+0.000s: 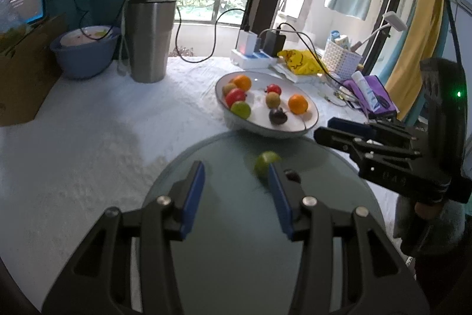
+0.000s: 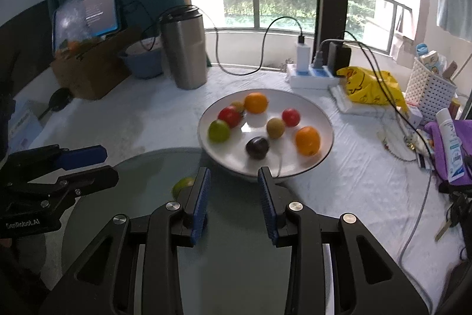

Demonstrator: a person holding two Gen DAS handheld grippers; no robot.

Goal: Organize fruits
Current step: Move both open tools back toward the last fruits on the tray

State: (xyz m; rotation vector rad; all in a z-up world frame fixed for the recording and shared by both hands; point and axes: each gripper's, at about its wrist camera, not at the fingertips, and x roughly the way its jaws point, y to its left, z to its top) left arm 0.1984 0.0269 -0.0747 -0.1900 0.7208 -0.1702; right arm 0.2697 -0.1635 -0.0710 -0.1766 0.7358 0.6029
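A white bowl (image 1: 309,120) (image 2: 324,149) holds several fruits: two oranges (image 2: 307,140), two red fruits (image 2: 229,116), a green one (image 2: 219,130), brownish ones (image 2: 275,128) and a dark plum (image 2: 257,148). A grey-green round plate (image 1: 224,214) (image 2: 141,167) lies in front of it with one green lime (image 1: 264,163) (image 2: 181,185) on it. My left gripper (image 1: 236,185) is open above the plate, its right finger just beside the lime. My right gripper (image 2: 234,191) is open and empty over the plate's far edge, near the bowl.
A steel tumbler (image 1: 149,34), a blue bowl (image 1: 84,49), a cardboard box (image 1: 23,70) and a tablet stand at the back left. A power strip with chargers (image 2: 312,73), a yellow bag (image 2: 368,87), a white basket (image 2: 430,84) and purple items (image 2: 454,143) are on the right.
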